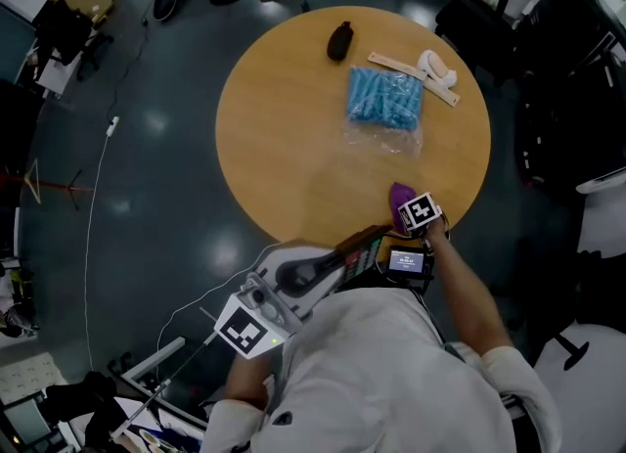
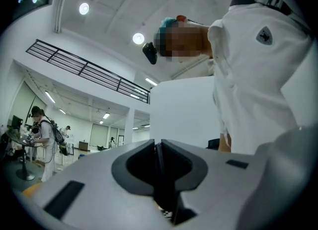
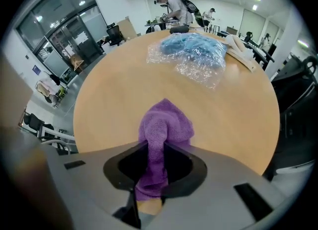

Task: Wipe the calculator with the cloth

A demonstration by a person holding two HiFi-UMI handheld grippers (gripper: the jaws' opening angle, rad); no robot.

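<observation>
Both grippers are closed on something: my right gripper pinches a fold of the purple cloth just over the near right edge of the table. My left gripper is clamped narrowly on what looks like the calculator, held edge-on just off that near edge, left of the cloth. Pressing the wipe hard could, I judge, lever the thin calculator out of its end grip and drop it, or tug the cloth free.
</observation>
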